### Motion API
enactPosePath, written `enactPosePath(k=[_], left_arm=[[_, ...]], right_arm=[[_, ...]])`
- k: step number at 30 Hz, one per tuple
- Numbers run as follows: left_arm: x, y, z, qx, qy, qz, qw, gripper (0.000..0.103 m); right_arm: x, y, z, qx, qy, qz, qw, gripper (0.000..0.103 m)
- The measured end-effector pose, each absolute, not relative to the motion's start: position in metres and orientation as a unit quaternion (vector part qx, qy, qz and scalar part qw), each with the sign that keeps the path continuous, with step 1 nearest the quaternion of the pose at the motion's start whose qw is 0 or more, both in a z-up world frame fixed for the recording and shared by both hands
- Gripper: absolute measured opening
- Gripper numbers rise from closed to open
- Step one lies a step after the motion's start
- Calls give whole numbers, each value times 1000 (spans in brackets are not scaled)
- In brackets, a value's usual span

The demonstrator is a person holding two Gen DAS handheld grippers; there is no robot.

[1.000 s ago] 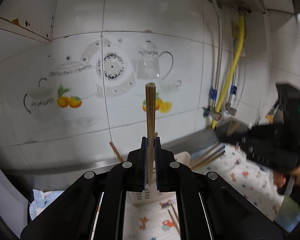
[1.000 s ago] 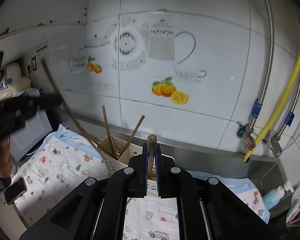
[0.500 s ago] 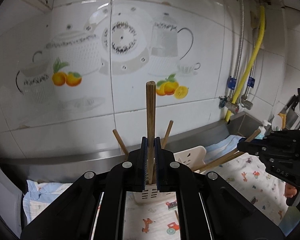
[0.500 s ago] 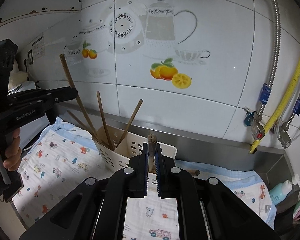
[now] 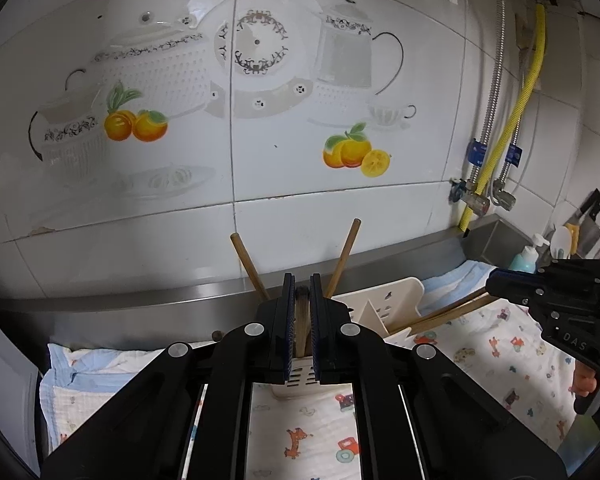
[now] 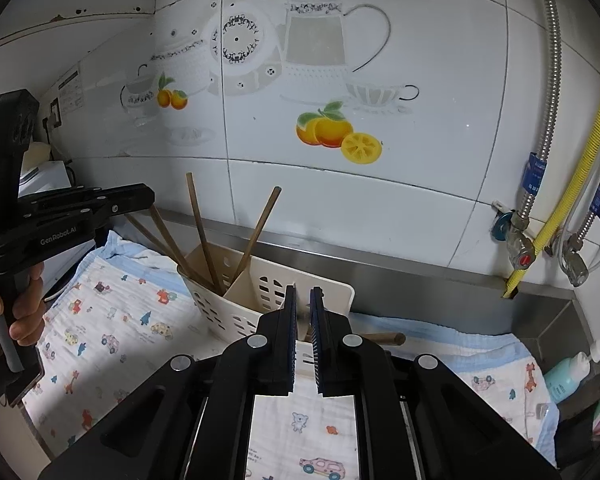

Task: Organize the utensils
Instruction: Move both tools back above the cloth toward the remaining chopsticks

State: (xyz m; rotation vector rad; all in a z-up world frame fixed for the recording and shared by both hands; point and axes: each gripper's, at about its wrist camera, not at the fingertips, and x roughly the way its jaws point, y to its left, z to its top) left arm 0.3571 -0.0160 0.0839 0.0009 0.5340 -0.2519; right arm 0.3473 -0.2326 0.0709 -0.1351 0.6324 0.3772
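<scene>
A white slotted utensil holder stands on the cloth by the wall, with brown chopsticks leaning in it. My left gripper is shut on a chopstick whose top end sits level with the jaw tips. From the right wrist view the left gripper hangs left of the holder, and its chopstick slants down into it. My right gripper is shut on a chopstick that points at the holder; little of it shows between the pads.
A printed cloth covers the counter below a steel ledge and tiled wall. A yellow hose and valves hang at right, above a soap bottle. A wooden stick end lies right of the holder. A hand grips the left handle.
The left gripper came down toward the holder. Its chopstick stood high above the jaws and now ends at their tips. The right gripper sank a little; its stick no longer pokes above the jaws.
</scene>
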Motion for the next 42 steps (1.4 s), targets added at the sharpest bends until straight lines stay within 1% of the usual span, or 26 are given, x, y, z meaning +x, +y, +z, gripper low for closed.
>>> enactPosePath(k=[2, 6, 8, 9, 11, 12, 13, 14, 15, 16, 17, 18, 20, 23, 26, 28, 30, 38, 42], left_arm=[[356, -15, 85, -2, 261, -127, 957, 8], [348, -12, 89, -4, 256, -126, 958, 11], [342, -9, 93, -8, 250, -124, 960, 23], [338, -8, 94, -9, 248, -125, 961, 26], [328, -6, 97, -9, 240, -119, 964, 39], [325, -5, 99, -11, 237, -119, 964, 41], [318, -4, 100, -14, 234, -120, 965, 44], [312, -2, 100, -16, 231, -119, 965, 49], [305, 0, 100, -17, 228, -116, 966, 52], [298, 1, 99, -19, 226, -113, 967, 61], [293, 3, 98, -21, 225, -113, 968, 70], [287, 5, 96, -24, 223, -112, 968, 73], [271, 11, 89, -29, 223, -107, 968, 81], [252, 20, 77, -37, 231, -100, 967, 92], [234, 25, 64, -32, 235, -84, 968, 96], [220, 29, 53, -25, 239, -68, 968, 98], [211, 33, 43, -28, 244, -62, 967, 98], [170, 61, 2, -46, 263, -15, 963, 98], [153, 69, -10, -34, 262, 20, 964, 98]], right_arm=[[346, -233, 72, -65, 307, 183, 932, 8], [337, -237, 76, -63, 294, 175, 937, 21], [331, -239, 78, -62, 289, 172, 940, 23], [327, -241, 79, -60, 288, 171, 940, 26], [318, -244, 79, -59, 283, 163, 943, 33], [311, -245, 79, -59, 281, 160, 945, 36], [307, -246, 78, -58, 279, 159, 945, 36], [300, -248, 77, -59, 278, 158, 946, 37], [294, -249, 74, -56, 279, 156, 946, 41], [287, -251, 71, -50, 281, 153, 946, 44], [282, -252, 68, -46, 283, 154, 946, 45], [276, -253, 64, -43, 285, 154, 945, 45], [264, -254, 55, -42, 288, 150, 945, 49], [245, -256, 38, -33, 300, 147, 942, 55], [228, -253, 17, -29, 318, 147, 936, 64], [219, -250, 5, -33, 322, 142, 935, 73], [208, -245, -11, -35, 332, 136, 933, 78], [186, -225, -63, -21, 373, 123, 919, 78], [182, -212, -81, -6, 388, 123, 913, 78]])
